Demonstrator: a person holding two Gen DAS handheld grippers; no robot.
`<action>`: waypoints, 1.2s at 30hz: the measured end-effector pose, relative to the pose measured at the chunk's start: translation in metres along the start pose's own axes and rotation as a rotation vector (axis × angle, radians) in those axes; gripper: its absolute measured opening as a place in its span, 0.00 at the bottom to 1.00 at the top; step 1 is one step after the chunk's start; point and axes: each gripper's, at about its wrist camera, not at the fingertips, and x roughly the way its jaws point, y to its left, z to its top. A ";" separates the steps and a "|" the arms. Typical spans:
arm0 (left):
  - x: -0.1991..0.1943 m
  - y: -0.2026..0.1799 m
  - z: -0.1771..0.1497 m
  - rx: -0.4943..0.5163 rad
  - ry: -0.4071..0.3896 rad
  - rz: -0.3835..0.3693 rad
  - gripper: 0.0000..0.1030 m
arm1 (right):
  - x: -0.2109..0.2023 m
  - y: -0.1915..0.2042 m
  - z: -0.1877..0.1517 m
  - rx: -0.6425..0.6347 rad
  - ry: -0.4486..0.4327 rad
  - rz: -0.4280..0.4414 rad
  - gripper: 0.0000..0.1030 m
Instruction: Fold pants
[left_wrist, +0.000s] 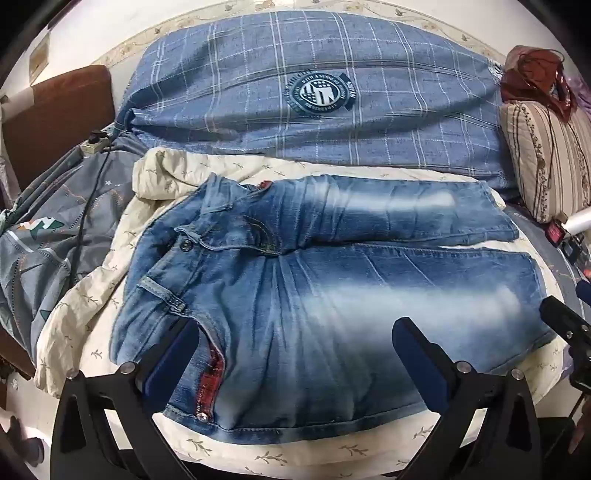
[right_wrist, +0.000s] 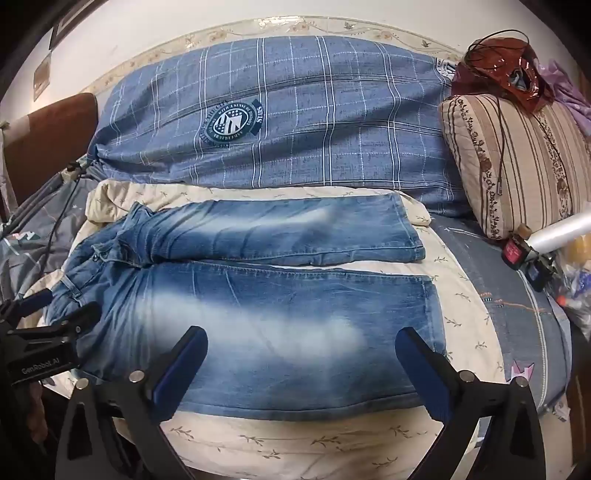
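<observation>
the jeans (left_wrist: 332, 280) lie flat on the cream quilt (left_wrist: 92, 317), waist to your left, legs running right with a gap between them. both your left gripper (left_wrist: 295, 354) and right gripper (right_wrist: 301, 363) hover spread wide, pinching nothing. lower both onto the near leg's edge, pinch only denim, then carry it evenly over the far leg.

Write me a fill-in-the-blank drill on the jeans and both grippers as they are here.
1. The jeans lie spread on a cream ____ with a leaf print.
2. The jaws of the left gripper and the right gripper stand ____.
3. The waistband is at the ____ end of the jeans in both views.
4. Behind the jeans lies a blue ____ pillow.

Missing words: blanket; open; left; checked
</observation>
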 end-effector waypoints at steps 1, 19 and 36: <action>0.002 0.001 0.000 0.002 0.010 0.000 1.00 | -0.001 0.001 -0.001 -0.002 -0.005 0.001 1.00; 0.000 0.004 -0.003 -0.026 0.011 -0.005 1.00 | 0.009 0.009 -0.003 -0.025 0.022 -0.033 1.00; 0.003 0.005 -0.004 -0.039 0.019 -0.012 1.00 | 0.010 0.010 -0.002 -0.023 0.022 -0.044 1.00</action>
